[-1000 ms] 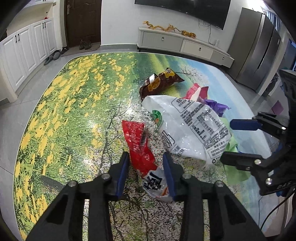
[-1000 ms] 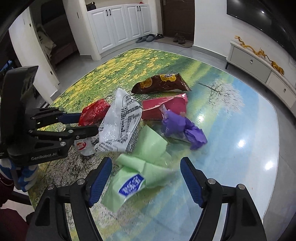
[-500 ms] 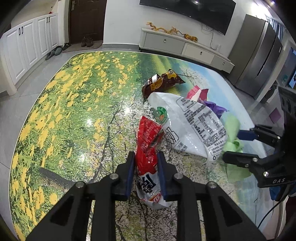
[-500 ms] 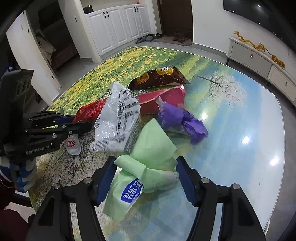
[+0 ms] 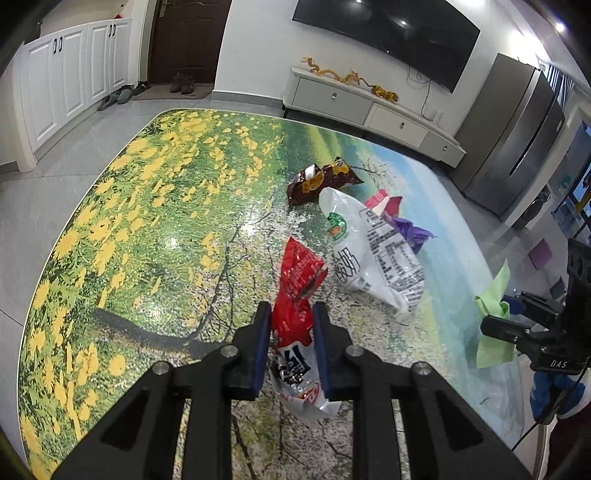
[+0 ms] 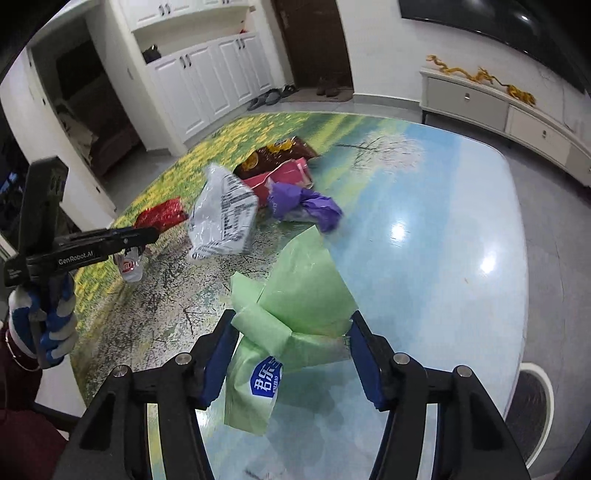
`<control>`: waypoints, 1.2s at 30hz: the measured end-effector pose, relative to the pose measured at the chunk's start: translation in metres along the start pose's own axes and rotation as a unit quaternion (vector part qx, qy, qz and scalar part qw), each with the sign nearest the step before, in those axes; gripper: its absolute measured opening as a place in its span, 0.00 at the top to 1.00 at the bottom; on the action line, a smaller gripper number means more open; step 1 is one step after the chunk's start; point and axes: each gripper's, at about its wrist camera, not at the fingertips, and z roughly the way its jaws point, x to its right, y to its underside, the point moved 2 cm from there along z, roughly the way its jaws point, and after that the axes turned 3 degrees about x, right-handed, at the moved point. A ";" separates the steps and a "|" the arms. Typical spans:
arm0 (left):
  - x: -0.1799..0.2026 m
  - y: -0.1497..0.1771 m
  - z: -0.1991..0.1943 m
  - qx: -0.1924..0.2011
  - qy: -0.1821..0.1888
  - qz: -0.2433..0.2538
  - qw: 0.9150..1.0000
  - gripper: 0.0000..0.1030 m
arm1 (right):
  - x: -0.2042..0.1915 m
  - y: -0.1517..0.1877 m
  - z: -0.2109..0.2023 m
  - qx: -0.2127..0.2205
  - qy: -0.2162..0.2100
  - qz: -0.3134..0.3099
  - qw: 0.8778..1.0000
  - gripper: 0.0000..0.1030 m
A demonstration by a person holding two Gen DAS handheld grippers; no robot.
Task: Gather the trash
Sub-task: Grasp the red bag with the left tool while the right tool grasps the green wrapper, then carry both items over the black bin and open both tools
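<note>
Change: the left gripper (image 5: 290,345) has shut on the red snack bag (image 5: 297,295), which lay flat a second ago and now stands up off the table; the green wrapper (image 6: 295,325) has come away from the pile with the right gripper (image 6: 291,354).
Left jaws: clamped on the red snack bag's middle, its silver-white end hanging below the pads.
Right jaws: closing, both pads pressing the sides of the crumpled green wrapper, blue label nearest the camera.
Hand: a blue-and-white glove (image 6: 40,325) grips the left tool's handle at the left edge of the right wrist view.
Surface: a glossy table (image 5: 147,229) printed with yellow flowers on the left, a bare tree in the middle, blue sky on the right, with lamp glare.
Pile: beyond the grippers, a white bag with black print (image 5: 373,254); just right of it a purple wrapper (image 5: 410,230) and a pink-red packet (image 5: 384,201); farthest, a brown chip bag (image 5: 321,179).
Room: grey tiled floor, white cupboards (image 5: 70,74) far left, dark door (image 5: 184,37) with shoes before it, low sideboard (image 5: 369,110) under a wall television (image 5: 388,33), steel fridge (image 5: 517,136) far right.
</note>
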 end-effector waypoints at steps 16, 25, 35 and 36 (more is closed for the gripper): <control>0.063 -0.024 -0.030 0.020 0.044 0.039 0.998 0.80 | 0.061 0.014 -0.079 0.088 0.026 0.079 0.993 0.45; 0.177 -0.040 -0.002 -0.002 0.105 0.128 0.986 0.80 | 0.139 0.050 -0.134 0.124 0.097 0.160 0.974 0.45; 0.333 -0.023 0.063 -0.061 0.161 0.242 0.955 0.80 | 0.229 0.113 -0.155 0.106 0.171 0.258 0.945 0.44; 0.347 -0.020 0.070 -0.067 0.164 0.251 0.952 0.80 | 0.236 0.119 -0.154 0.102 0.174 0.266 0.942 0.44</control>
